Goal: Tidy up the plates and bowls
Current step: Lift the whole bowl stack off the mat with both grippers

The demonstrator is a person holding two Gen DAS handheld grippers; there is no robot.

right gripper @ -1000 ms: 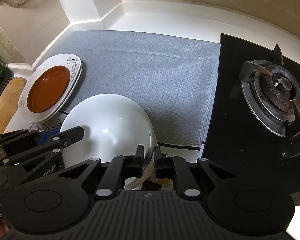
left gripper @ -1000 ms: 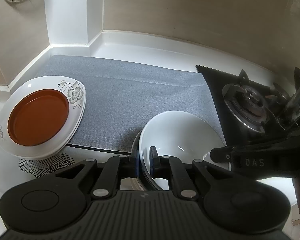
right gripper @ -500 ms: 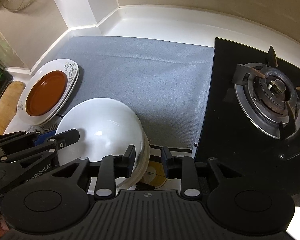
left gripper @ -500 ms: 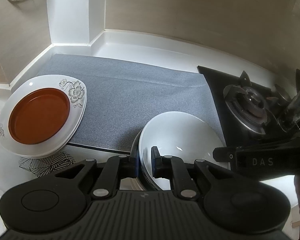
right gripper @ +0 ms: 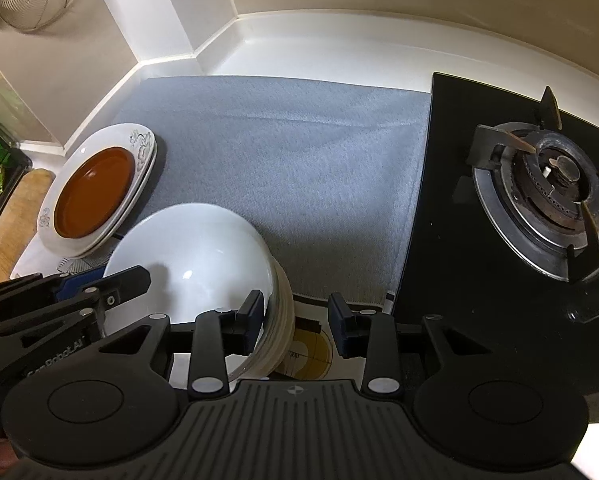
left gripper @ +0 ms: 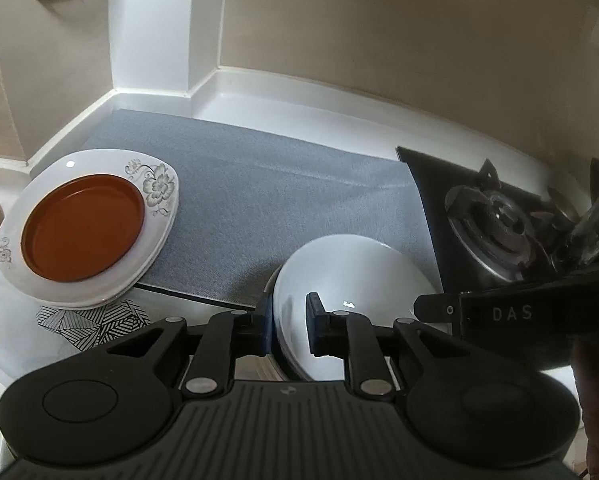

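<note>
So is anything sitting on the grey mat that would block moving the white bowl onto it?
Nothing visible does. The grey mat lies bare behind the white bowl. The plate stack with the brown dish only overlaps its left edge, and the gas burner sits off to the right.

Bowl stack (right gripper: 277, 332) bottom hidden behind right gripper (right gripper: 295, 320); count unclear.
</note>
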